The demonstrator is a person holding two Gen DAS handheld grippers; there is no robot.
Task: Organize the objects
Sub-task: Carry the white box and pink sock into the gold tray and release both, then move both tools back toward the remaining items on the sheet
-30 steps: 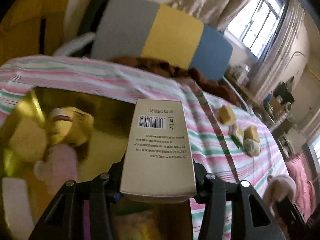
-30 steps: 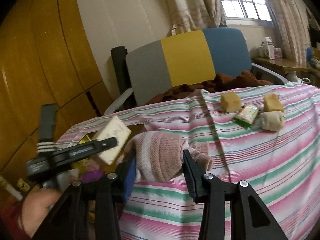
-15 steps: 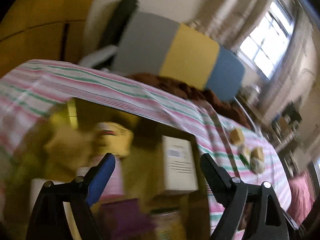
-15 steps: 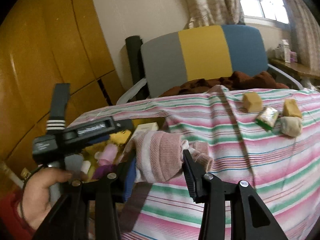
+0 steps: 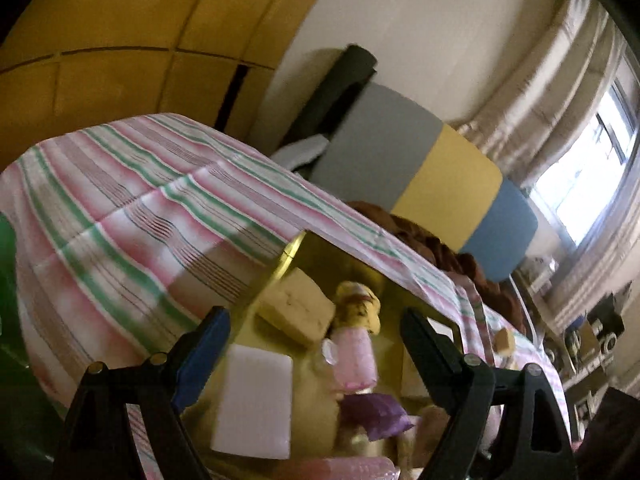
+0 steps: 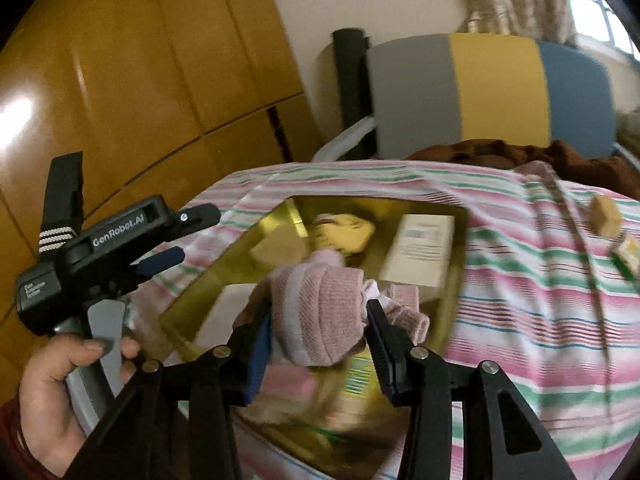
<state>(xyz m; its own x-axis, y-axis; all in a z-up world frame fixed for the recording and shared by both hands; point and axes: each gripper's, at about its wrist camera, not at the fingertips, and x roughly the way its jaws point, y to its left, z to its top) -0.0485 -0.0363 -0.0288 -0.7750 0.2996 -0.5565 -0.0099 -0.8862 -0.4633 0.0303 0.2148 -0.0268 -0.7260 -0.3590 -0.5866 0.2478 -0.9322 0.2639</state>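
A gold box [image 6: 224, 264] sits on the striped cloth [image 6: 520, 288] and holds several things: a beige carton [image 6: 420, 252], a doll [image 5: 356, 344], a white block [image 5: 256, 400] and a tan sponge [image 5: 296, 312]. My right gripper [image 6: 318, 334] is shut on a rolled pink sock [image 6: 320, 312], held over the box's near part. My left gripper [image 5: 316, 344] is open and empty above the box's left side; it also shows in the right wrist view [image 6: 176, 236], left of the box.
A tan block [image 6: 606, 216] and a green-edged packet [image 6: 628, 252] lie on the cloth at the far right. A grey, yellow and blue chair back [image 6: 488, 96] stands behind the bed. Wooden cabinet panels [image 6: 120, 80] rise on the left.
My left gripper let go of the beige carton, which now lies in the box, and drew back left. My right gripper carried the pink sock left, over the box.
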